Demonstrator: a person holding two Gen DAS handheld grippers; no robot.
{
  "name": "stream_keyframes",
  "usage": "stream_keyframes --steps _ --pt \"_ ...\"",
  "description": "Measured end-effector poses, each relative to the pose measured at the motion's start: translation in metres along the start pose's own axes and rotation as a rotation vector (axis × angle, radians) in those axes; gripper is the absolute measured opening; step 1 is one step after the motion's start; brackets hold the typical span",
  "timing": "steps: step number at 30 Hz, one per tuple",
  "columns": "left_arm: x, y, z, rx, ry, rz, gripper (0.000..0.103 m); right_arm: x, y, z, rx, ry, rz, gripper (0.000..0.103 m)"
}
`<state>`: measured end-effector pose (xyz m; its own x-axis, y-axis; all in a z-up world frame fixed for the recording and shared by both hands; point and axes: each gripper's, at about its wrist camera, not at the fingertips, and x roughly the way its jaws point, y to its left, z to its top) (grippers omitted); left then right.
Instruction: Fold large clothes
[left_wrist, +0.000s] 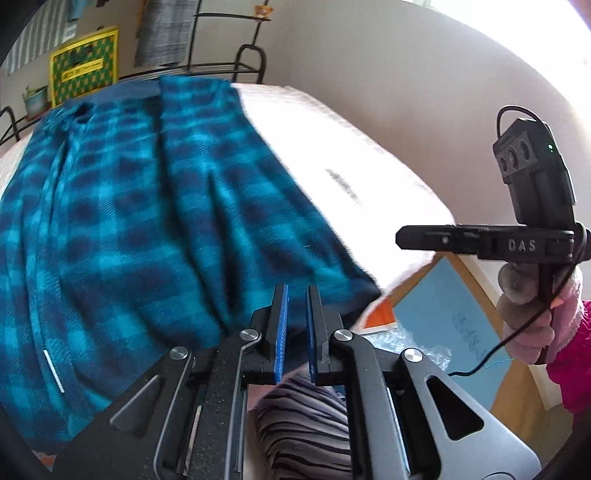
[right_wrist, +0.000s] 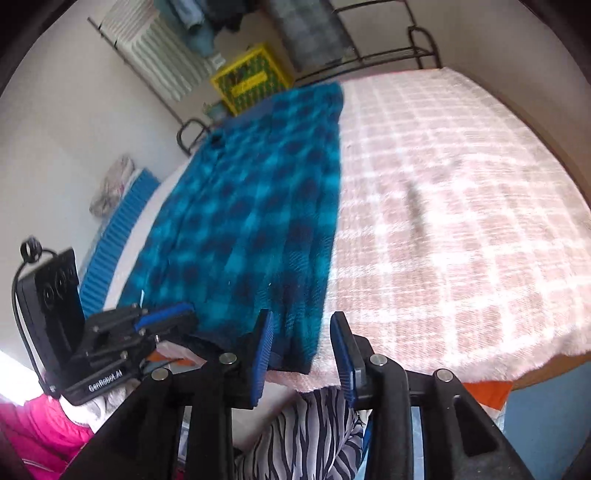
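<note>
The left gripper pointed downward, its blue pads nearly together, gripping nothing. The right gripper stood parted and empty, its handle held by a gloved hand.

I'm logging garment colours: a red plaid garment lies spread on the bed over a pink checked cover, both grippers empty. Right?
Not quite: the plaid garment is blue, as the right wrist view shows. It does lie on the pink checked cover, and the left gripper and right gripper are empty.

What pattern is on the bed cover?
Pink and white checks on the bed cover, best seen from the right wrist view.
</note>
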<state>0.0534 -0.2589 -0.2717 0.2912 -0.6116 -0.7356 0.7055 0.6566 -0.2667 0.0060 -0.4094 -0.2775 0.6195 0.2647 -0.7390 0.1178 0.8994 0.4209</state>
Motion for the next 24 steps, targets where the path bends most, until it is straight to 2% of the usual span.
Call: stream_keyframes --steps 3,5,6,9,14,16,18,19,22,24 --pt "0.011 -0.022 0.003 0.045 0.005 -0.037 0.036 -0.023 -0.016 -0.005 0.046 -0.049 -0.019 0.036" --pt "0.02 -0.038 0.005 0.066 0.014 -0.05 0.062 -0.033 -0.025 -0.007 0.073 -0.071 -0.019 0.037" --pt "0.025 -0.043 0.006 0.072 0.019 -0.059 0.063 -0.038 -0.028 -0.007 0.086 -0.078 -0.02 0.037" --pt "0.046 -0.059 0.009 0.119 0.047 -0.046 0.063 -0.049 -0.043 -0.004 0.126 -0.094 -0.02 0.037" --pt "0.083 -0.068 0.002 0.172 0.125 0.038 0.063 -0.058 -0.052 -0.001 0.14 -0.108 -0.029 0.037" --pt "0.088 -0.066 0.003 0.165 0.117 0.047 0.063 -0.059 -0.053 0.002 0.134 -0.11 -0.026 0.037" --pt "0.087 -0.062 0.005 0.146 0.113 0.052 0.049 -0.058 -0.053 0.008 0.126 -0.11 -0.022 0.038" --pt "0.089 -0.058 0.007 0.14 0.113 0.059 0.034 -0.057 -0.054 0.011 0.121 -0.109 -0.021 0.038" --pt "0.082 -0.043 0.014 0.081 0.11 0.01 0.011 -0.047 -0.052 0.024 0.1 -0.105 -0.018 0.039" --pt "0.069 -0.034 0.017 0.016 0.087 -0.027 0.011 -0.035 -0.051 0.037 0.089 -0.096 0.009 0.041"
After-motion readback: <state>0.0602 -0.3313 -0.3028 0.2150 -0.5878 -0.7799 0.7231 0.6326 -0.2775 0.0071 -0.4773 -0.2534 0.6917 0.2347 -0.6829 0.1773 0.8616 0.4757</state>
